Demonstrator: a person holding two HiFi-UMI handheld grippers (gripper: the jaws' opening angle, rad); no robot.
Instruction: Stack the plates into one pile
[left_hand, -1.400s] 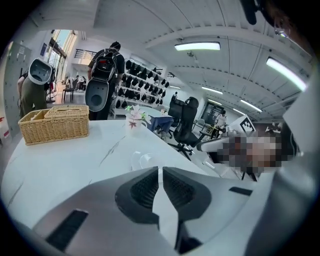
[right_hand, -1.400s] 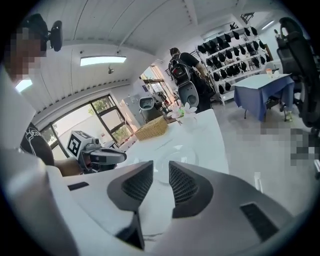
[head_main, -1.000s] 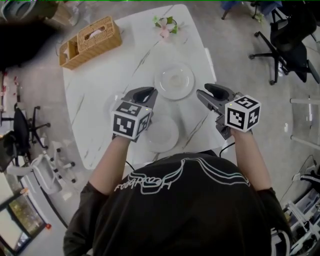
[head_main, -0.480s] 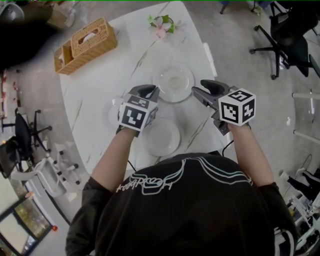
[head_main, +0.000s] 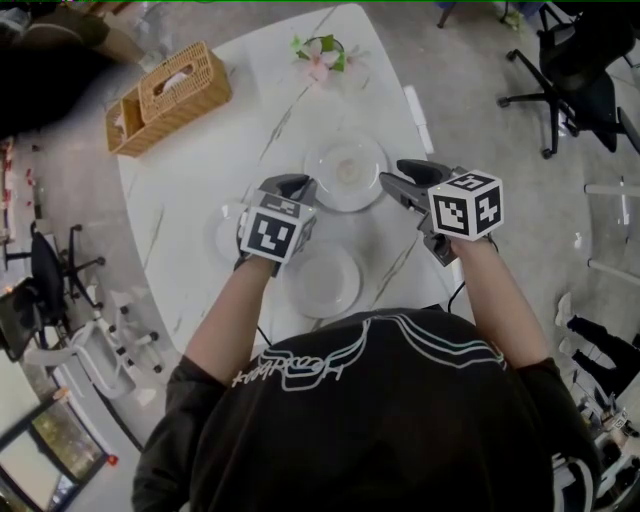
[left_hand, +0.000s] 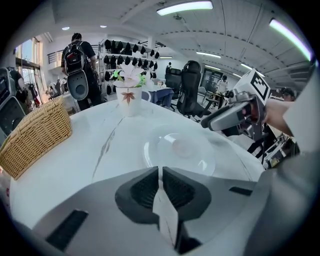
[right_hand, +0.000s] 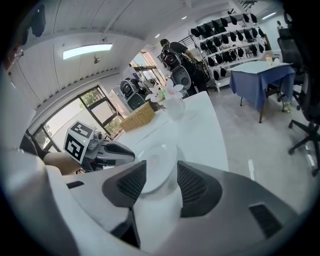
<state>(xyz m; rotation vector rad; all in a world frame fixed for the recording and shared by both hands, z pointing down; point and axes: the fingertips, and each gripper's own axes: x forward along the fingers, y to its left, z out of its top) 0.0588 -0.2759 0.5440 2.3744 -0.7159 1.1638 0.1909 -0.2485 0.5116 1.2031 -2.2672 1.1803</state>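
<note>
While both grippers hang over the white surface (head_main: 190, 170), no plate is held and nothing is stacked yet; three plates lie apart. The far plate (head_main: 345, 172) sits at centre; the near plate (head_main: 322, 282) is at 6 o'clock from it, close to the person. The third plate (head_main: 224, 232) is at 9 o'clock of the near plate, partly hidden under the left gripper (head_main: 290, 184).

Left gripper: jaws clenched to a sliver, nothing between them; it is over the gap between the far and near plates, at about 7 o'clock of the far plate. Right gripper (head_main: 403, 174): jaws released and well apart, empty; the far plate shows beyond the gap but the pads don't touch it; the tips are near that plate's rim at 3 o'clock.

A wicker basket (head_main: 165, 95) sits at 10 o'clock on the surface and a flower vase (head_main: 320, 55) at 12 o'clock, both well clear.

Handling, as a judgement: the plates look stiff, smooth and slick, glass or glazed, can't tell which; brittle, so they may chip if dropped or knocked together. They lie low and flat, so the only hold is the rim, one jaw under the lip and one on top. Held at one edge a plate will likely droop or slide; grip firm, carry level, set down soft and centred.
</note>
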